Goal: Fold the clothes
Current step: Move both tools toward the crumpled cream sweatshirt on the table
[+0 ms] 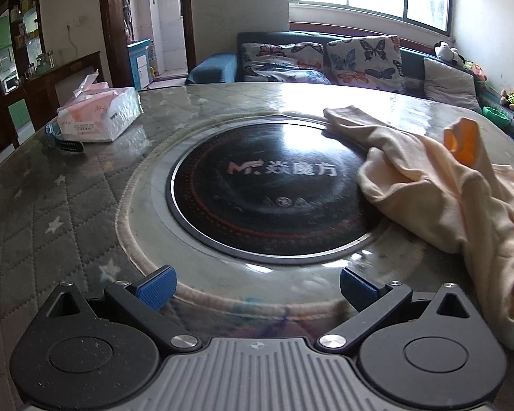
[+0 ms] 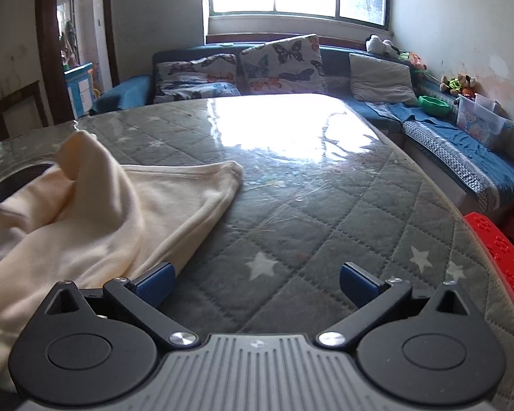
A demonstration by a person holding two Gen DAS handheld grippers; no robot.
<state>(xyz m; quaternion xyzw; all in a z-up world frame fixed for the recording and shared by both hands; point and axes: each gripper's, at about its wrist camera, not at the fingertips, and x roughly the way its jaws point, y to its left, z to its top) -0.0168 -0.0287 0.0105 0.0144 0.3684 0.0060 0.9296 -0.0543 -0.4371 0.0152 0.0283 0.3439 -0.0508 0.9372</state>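
A cream-coloured garment [image 1: 442,188] lies crumpled on the table at the right of the left wrist view, one sleeve reaching over the black round hob [image 1: 267,188]; an orange patch [image 1: 462,137] shows on it. My left gripper [image 1: 257,289] is open above the hob's near rim, left of the garment, with nothing between its blue pads [image 1: 157,289]. In the right wrist view the same garment [image 2: 96,212] fills the left side. My right gripper [image 2: 257,286] is open over the quilted cover, its left pad [image 2: 156,284] at the garment's edge.
A table with a grey star-quilted cover [image 2: 308,222] under clear plastic. A tissue pack [image 1: 99,113] and a dark strap [image 1: 65,144] sit at the far left. A sofa with butterfly cushions [image 2: 281,65] runs behind and right; a red stool [image 2: 500,250] stands at the right edge.
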